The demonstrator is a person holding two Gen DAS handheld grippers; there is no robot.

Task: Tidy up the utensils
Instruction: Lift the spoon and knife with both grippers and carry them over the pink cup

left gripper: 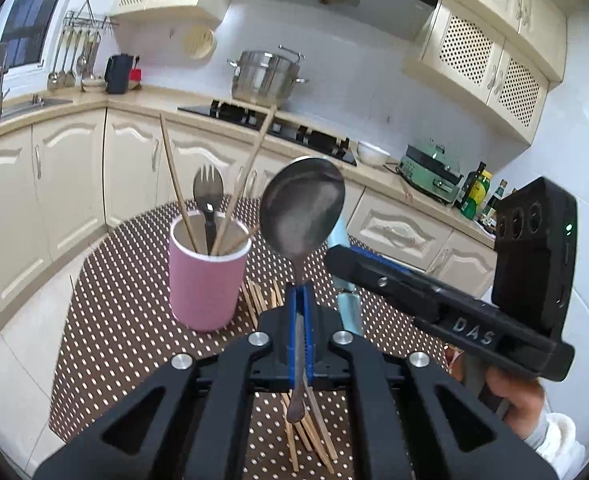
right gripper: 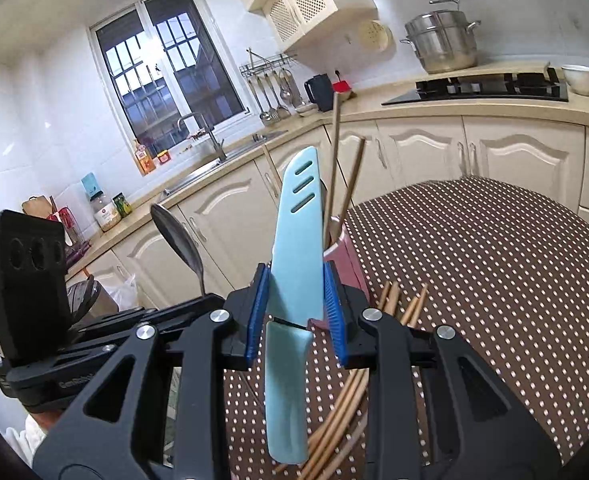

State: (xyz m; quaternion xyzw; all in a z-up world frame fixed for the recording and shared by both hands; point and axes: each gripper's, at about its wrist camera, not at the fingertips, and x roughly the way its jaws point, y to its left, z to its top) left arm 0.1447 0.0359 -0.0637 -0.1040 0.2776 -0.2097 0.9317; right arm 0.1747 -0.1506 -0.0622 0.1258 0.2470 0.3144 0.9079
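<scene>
Pink cup (right gripper: 344, 258) mostly behind knife (right gripper: 294, 240)

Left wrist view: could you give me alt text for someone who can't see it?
The left gripper pinches a metal spoon by its handle, bowl upward, above a polka-dot table. Just left stands a pink cup holding chopsticks and a spork; loose chopsticks lie behind it.

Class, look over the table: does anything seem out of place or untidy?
Yes. Loose wooden chopsticks lie scattered on the dotted tablecloth beside the pink cup, while others, with a spork, already stand inside it.
</scene>
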